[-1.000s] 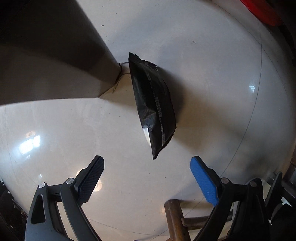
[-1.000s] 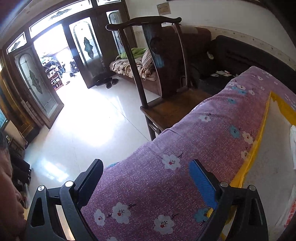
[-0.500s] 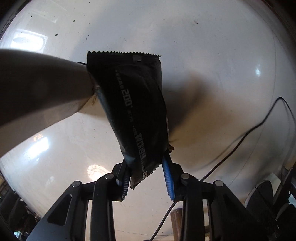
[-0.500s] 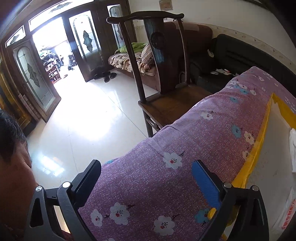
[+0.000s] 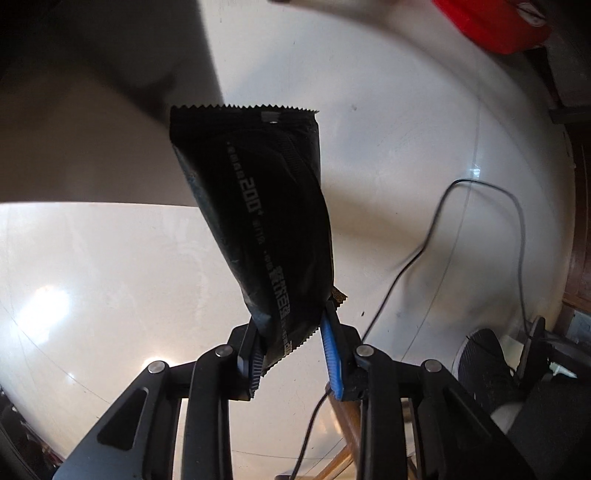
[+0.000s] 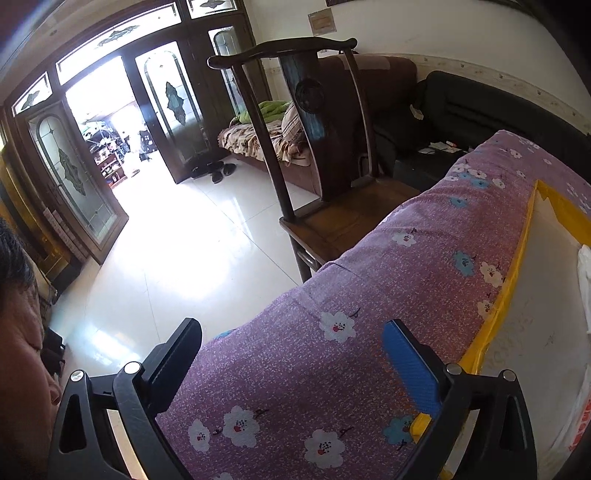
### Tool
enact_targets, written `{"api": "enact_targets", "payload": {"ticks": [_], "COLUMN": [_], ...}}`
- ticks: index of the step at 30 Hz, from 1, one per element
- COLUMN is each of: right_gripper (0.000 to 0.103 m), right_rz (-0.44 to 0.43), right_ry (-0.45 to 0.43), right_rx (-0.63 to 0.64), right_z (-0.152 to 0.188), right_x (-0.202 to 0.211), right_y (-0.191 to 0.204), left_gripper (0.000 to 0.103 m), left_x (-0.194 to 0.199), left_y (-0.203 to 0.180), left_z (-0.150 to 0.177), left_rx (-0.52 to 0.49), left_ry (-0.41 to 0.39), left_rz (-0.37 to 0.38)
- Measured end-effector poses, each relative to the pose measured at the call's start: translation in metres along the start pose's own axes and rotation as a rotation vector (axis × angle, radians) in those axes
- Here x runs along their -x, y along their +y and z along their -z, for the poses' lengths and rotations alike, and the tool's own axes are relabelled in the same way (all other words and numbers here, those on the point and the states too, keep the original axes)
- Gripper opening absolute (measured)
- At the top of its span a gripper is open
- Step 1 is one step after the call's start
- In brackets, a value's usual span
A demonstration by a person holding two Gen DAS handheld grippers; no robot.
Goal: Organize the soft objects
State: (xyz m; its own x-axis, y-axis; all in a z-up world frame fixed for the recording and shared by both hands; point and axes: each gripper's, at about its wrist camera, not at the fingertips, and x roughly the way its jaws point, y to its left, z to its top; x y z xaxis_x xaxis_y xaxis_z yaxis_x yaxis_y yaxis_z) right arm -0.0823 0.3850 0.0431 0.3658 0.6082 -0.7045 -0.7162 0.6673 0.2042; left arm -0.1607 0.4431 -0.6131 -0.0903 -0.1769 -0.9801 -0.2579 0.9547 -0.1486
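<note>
A black snack packet (image 5: 266,221) with a zigzag-cut top edge hangs above the white tiled floor (image 5: 110,277) in the left wrist view. My left gripper (image 5: 290,332) pinches its lower end; the jaws are still closing, with both pads pressed on the packet. In the right wrist view my right gripper (image 6: 291,332) stands open with nothing between its fingers. It hovers over a purple flowered cloth (image 6: 369,288), beside a yellow-rimmed white tray (image 6: 517,266).
A thin black cable (image 5: 424,251) loops across the floor, near a shoe (image 5: 484,362). A red object (image 5: 491,26) lies at the top right. A dark wooden chair (image 6: 332,155) stands beside the cloth. A person's head (image 6: 18,332) fills the left edge.
My left gripper went from wide open above the packet to gripping its end, and has lifted it off the floor. The right gripper barely moved; a person's head came into its view.
</note>
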Motion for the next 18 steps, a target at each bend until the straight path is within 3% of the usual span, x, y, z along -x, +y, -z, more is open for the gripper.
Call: {"api": "enact_targets", "payload": {"ticks": [5,9,14,18], "right_gripper": [0.101,0.101,0.101,0.101], "right_rz": [-0.008,-0.007,-0.014,-0.026], "right_ry": [-0.027,-0.041,-0.051,-0.037], "right_rx": [0.0,0.01,0.022,0.029], "right_z": [0.004,0.008,0.011,0.01], "right_x": [0.007,0.013,0.015,0.013], "right_y": [-0.002,-0.001,0.001,0.002], "left_gripper": [0.027,0.027,0.027,0.027], "left_x": [0.083,0.129,0.193,0.257], "left_y": [0.005,0.032,0.076,0.101], "left_z": [0.019,0.054,0.096,0.149], "left_rx": [-0.085,-0.076,0.057,0.212], "left_ry": [-0.086,-0.12,-0.171,-0.242], "left_rz": [-0.035,-0.077,-0.104,-0.088]}}
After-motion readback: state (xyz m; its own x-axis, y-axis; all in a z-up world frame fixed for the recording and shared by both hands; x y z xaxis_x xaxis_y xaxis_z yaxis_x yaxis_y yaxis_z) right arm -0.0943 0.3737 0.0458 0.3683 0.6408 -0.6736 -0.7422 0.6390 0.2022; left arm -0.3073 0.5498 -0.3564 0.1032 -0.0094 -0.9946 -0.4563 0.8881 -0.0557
